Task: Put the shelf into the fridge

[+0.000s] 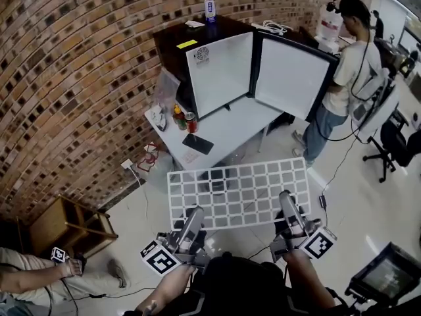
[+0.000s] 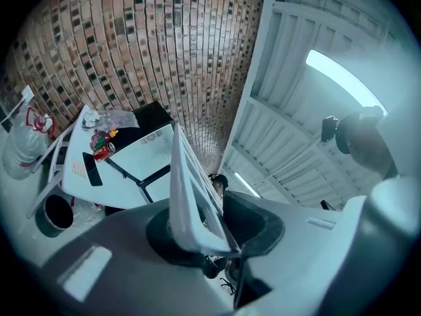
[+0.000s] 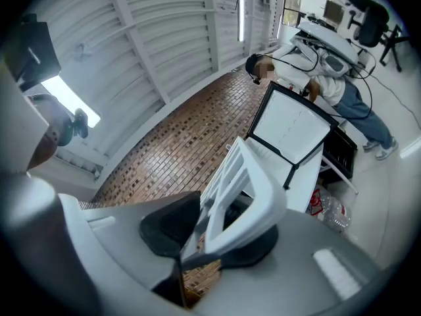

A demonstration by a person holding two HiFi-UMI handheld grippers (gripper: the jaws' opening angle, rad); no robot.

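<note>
A white grid shelf (image 1: pixel 240 193) hangs level in front of me, with both grippers holding its near edge. My left gripper (image 1: pixel 191 224) is shut on the shelf's near left part, and my right gripper (image 1: pixel 287 207) is shut on its near right part. In the left gripper view the shelf (image 2: pixel 189 193) runs edge-on out of the jaws of the left gripper (image 2: pixel 205 242). The right gripper view shows the shelf (image 3: pixel 253 186) clamped the same way in the right gripper (image 3: pixel 210 232). The black fridge (image 1: pixel 174 48) stands beyond, with its white doors (image 1: pixel 222 72) open toward me.
A white table (image 1: pixel 233 127) stands before the fridge with a bottle (image 1: pixel 178 116), a can (image 1: pixel 191 122) and a black phone (image 1: pixel 198 143) on it. A person (image 1: pixel 348 78) stands at the right near an office chair (image 1: pixel 395 137). A wooden stool (image 1: pixel 66 226) stands at the left.
</note>
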